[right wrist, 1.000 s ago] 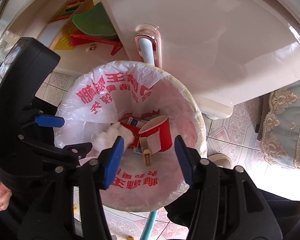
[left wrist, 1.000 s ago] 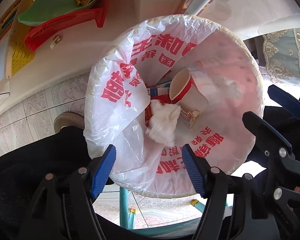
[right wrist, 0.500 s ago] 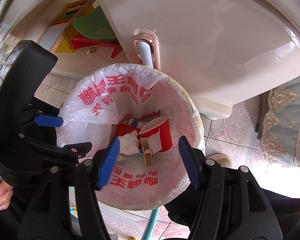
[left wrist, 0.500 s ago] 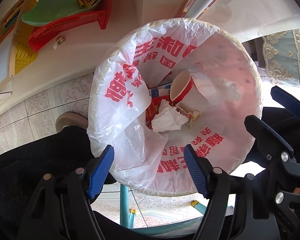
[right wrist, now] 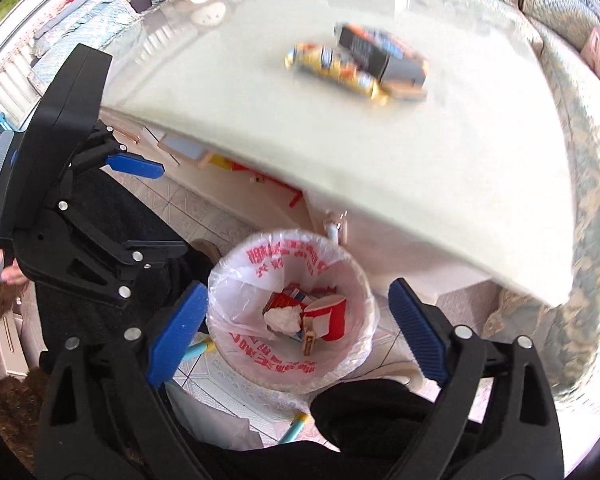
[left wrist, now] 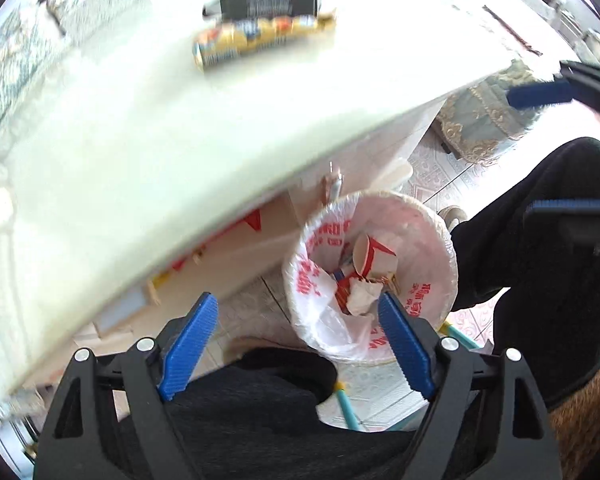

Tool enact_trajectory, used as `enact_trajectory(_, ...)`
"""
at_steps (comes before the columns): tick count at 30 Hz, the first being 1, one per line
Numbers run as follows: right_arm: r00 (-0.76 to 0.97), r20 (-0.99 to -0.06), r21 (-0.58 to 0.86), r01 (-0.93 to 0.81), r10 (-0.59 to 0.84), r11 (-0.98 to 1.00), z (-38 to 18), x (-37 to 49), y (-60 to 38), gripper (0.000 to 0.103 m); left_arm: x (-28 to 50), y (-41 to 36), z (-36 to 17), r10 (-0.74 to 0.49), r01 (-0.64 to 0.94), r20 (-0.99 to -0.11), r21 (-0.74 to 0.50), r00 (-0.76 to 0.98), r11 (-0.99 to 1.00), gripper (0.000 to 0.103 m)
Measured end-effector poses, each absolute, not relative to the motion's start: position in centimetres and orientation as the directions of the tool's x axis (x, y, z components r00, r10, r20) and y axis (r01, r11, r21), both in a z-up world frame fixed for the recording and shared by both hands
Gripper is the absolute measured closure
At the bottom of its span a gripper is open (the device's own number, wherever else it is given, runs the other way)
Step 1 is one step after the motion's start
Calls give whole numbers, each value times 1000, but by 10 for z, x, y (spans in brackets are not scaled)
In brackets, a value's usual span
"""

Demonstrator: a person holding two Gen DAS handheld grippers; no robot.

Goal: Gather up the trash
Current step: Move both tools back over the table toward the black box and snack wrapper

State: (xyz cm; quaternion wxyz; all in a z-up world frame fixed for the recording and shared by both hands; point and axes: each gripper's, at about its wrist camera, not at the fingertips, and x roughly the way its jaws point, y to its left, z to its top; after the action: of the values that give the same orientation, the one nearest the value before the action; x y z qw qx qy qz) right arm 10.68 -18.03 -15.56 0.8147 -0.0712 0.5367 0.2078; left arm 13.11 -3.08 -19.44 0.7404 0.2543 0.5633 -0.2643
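One waste bin (right wrist: 360, 364) stands on the tiled floor below the edge of a pale table (right wrist: 260, 96), lined with a white plastic bag (right wrist: 236, 280) printed in red characters too distorted to read. Inside lie one crumpled white tissue (right wrist: 282, 318), one red-and-white paper cup (right wrist: 332, 314) on its side, a small tan box (right wrist: 309, 338) and a few red and blue cartons. On the tabletop two pieces remain, touching: one yellow snack wrapper (right wrist: 336, 70) and one black box (right wrist: 380, 58), both blurred, their print unreadable. The left gripper (left wrist: 300, 336) hangs above the bin, jaws opening wide with nothing between the blue pads. The right gripper (right wrist: 298, 330) does likewise, also empty. A person's dark-clothed legs (left wrist: 260, 420) flank the bin.
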Motion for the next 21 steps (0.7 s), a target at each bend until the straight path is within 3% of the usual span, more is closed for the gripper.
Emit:
enact_trajectory(4,398,-877,70,-451,270,890,-85,146,-190,10,149,-37,-127,-133,798,-935,199,328,569,16)
enact_trajectory(9,419,-854,82,-479,309,874,-30,196,-199,10,164,-56,-73,-185,898,-929,237,321,370,12)
enact_trajectory(13,415,-854,82,-490,315,868,-13,232,-209,10,176,-75,-63,-175,942,-944,237,281,236,12)
enact_trajectory(21,391,-877,53,-503,281,863,-17,272,-215,10,209,-93,-85,-127,975,-978,146,168,166,12)
